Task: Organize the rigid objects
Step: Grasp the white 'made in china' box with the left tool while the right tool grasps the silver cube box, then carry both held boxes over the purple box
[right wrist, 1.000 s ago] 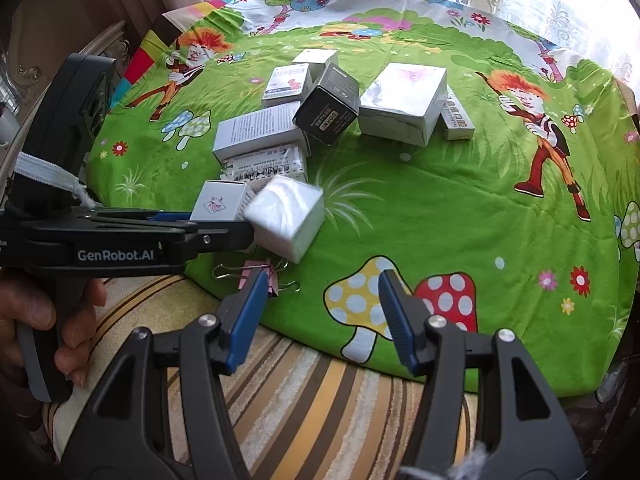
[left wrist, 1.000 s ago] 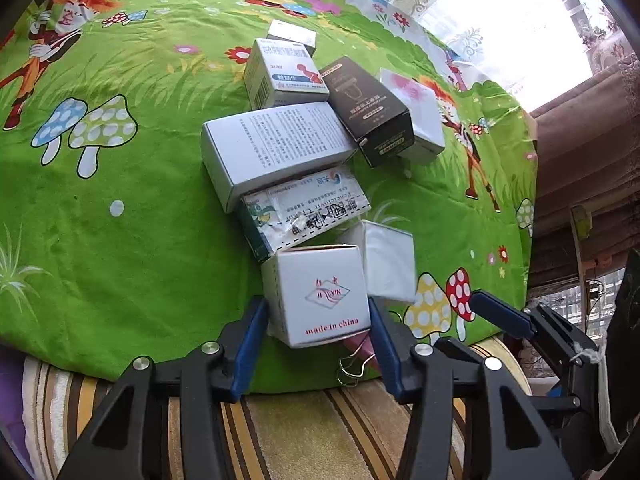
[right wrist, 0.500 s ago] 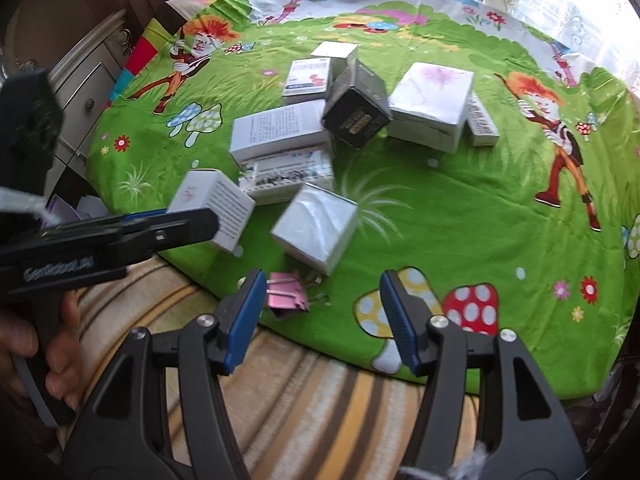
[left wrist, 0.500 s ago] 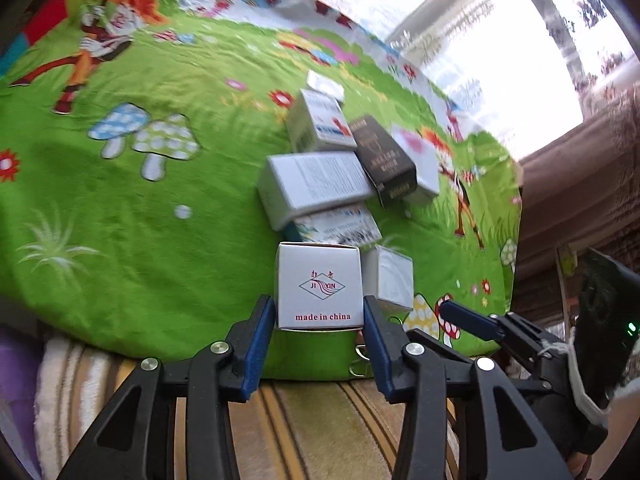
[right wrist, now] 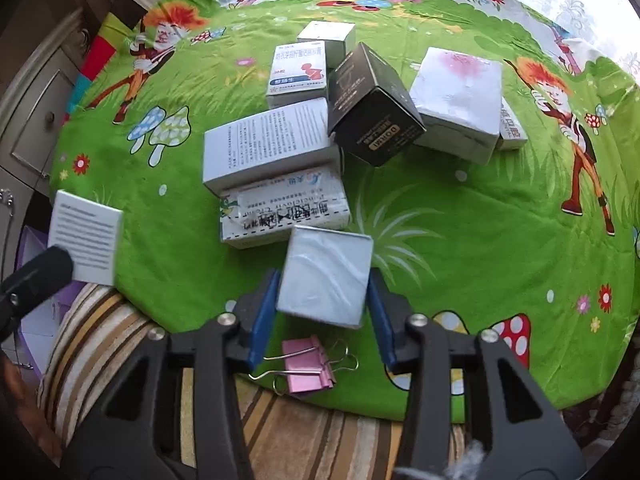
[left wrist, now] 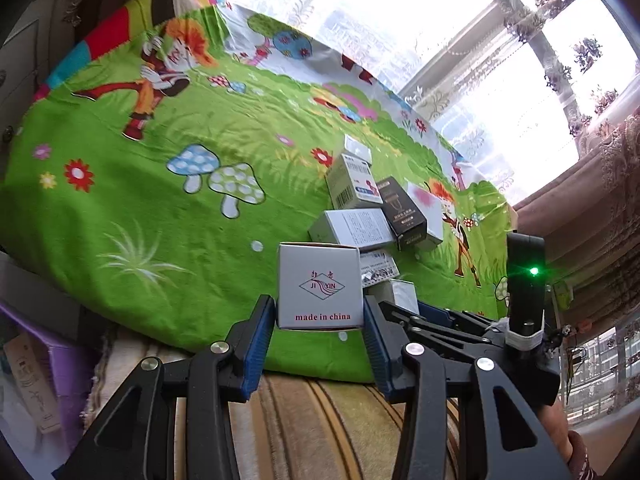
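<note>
Holding the white "made in china" box (left wrist: 320,286) between its blue pads, the left hand-held gripper (left wrist: 319,334) has lifted it clear of the green cartoon cloth (left wrist: 120,200) since a second ago, when it stood beside the other cartons. The right hand-held gripper (left wrist: 432,316) shows low at the right.

Over the right wrist, that hand-held gripper (right wrist: 322,308) has come forward from the pink binder clip (right wrist: 306,366) and its jaws are closing around the silvery box (right wrist: 326,276), pads at its sides, near the printed carton (right wrist: 284,208).
</note>
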Tool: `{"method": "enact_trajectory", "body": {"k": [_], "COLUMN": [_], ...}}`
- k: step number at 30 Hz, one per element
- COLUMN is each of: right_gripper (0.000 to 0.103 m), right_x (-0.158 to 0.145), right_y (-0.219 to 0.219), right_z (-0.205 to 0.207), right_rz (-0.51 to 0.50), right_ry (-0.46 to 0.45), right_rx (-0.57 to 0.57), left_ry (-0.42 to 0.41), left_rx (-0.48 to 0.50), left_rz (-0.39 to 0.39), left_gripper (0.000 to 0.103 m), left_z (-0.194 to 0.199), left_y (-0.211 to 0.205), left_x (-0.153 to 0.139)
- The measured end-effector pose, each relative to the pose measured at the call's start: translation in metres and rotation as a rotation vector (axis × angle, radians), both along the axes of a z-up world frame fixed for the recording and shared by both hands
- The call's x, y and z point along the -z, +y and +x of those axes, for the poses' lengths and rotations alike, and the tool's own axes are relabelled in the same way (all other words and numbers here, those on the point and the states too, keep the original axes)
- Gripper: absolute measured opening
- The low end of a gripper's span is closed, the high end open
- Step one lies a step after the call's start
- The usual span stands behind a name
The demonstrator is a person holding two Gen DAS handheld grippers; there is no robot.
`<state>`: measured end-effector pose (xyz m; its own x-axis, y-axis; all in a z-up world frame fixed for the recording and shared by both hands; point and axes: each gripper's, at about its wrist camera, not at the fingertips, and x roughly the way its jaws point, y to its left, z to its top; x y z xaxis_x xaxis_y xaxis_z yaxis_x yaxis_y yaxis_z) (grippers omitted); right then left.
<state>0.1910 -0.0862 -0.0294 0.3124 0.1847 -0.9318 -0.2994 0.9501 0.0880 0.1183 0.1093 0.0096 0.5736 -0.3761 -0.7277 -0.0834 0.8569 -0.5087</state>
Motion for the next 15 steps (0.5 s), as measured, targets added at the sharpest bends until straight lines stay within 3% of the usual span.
{"method": "enact_trajectory", "body": {"k": [8,15], "right_gripper": [0.045,0.045], "right_x": [-0.036,-0.062], "right_y": [-0.002,0.076], "right_z": [-0.015,-0.039], "right_rz": [0.046,0.133], "right_ry": [-0.089,-0.096], "right_rx": [0.007,-0.177], "left_ry": [-0.042,-0.020], "left_rx": [-0.077,-0.237], "left_rz": [0.028,0.137], "left_gripper": [0.045,0.045], "left_z": [-0.025,-0.062], "left_y": [0.040,0.105], "left_x": [-0.011,-0.007]}}
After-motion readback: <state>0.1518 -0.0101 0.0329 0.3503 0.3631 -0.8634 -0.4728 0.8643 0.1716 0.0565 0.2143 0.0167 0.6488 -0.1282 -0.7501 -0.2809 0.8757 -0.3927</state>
